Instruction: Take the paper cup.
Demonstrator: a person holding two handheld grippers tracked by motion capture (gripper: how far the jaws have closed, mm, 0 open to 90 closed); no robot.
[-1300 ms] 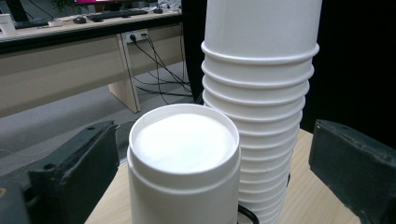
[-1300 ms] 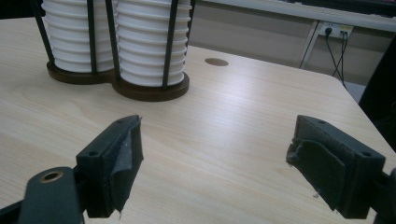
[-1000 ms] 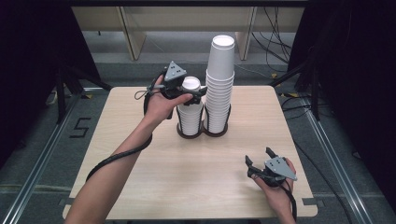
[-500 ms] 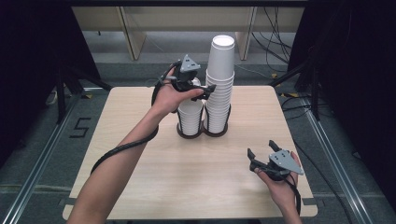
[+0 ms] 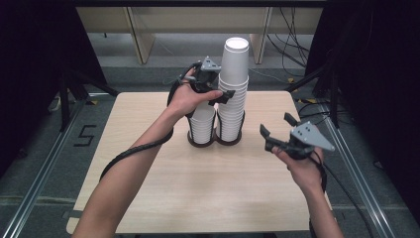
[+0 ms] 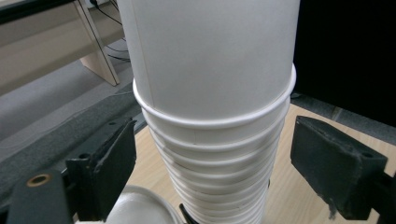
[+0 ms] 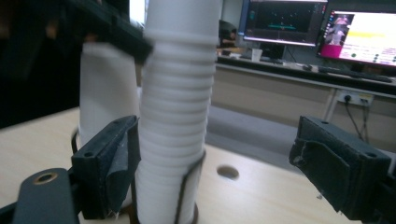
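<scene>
The left gripper (image 5: 224, 95) reached the tall cup stack (image 5: 233, 89) standing in the dark holder (image 5: 215, 140) at the table's (image 5: 148, 188) far middle; its jaws had just been closing around the stack, not yet pressing it. To the right, the right gripper (image 5: 277, 129) hovered released, holding nothing.

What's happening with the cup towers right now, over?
Left gripper closing around tall cup stack, pads not touching yet. Right gripper open, empty, off to the side. Short stack close beside. Over.
</scene>
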